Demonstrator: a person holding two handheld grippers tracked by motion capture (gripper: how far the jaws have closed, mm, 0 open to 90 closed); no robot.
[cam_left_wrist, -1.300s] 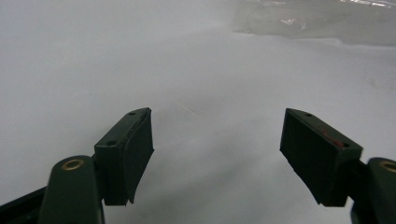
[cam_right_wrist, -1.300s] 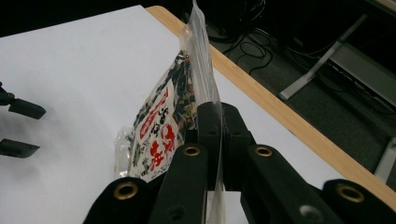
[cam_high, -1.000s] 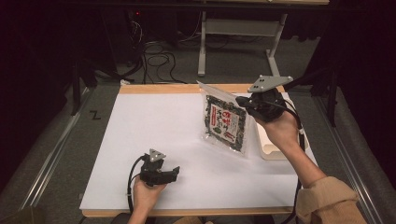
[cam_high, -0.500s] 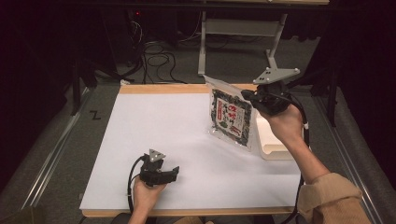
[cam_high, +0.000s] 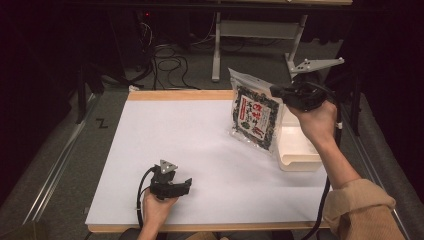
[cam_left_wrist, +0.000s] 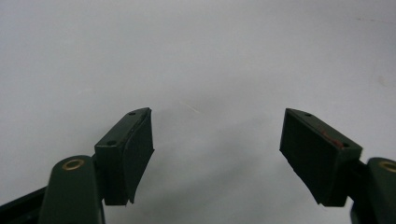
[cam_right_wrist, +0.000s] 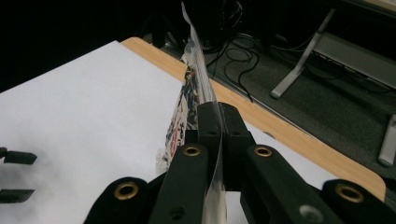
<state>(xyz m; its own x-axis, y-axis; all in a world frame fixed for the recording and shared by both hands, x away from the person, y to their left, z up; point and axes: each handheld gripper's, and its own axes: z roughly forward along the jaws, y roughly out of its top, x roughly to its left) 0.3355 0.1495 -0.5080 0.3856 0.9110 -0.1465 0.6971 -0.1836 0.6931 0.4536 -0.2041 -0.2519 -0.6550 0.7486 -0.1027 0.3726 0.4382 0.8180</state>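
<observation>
Pinching snack packet (cam_right_wrist: 201, 79) edge-on (label overhead)

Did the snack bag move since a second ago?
Yes. The snack bag, pinched by the right hand-held gripper, rose off the table and tipped upright beside the white tray.

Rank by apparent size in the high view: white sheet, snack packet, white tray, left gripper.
1. White sheet, by far.
2. Snack packet, though it is lifted nearer the camera.
3. White tray, partly hidden, so this is unsure against the packet.
4. Left gripper.

Black fingers (cam_left_wrist: 128, 156); tan sleeve (cam_high: 362, 210)
</observation>
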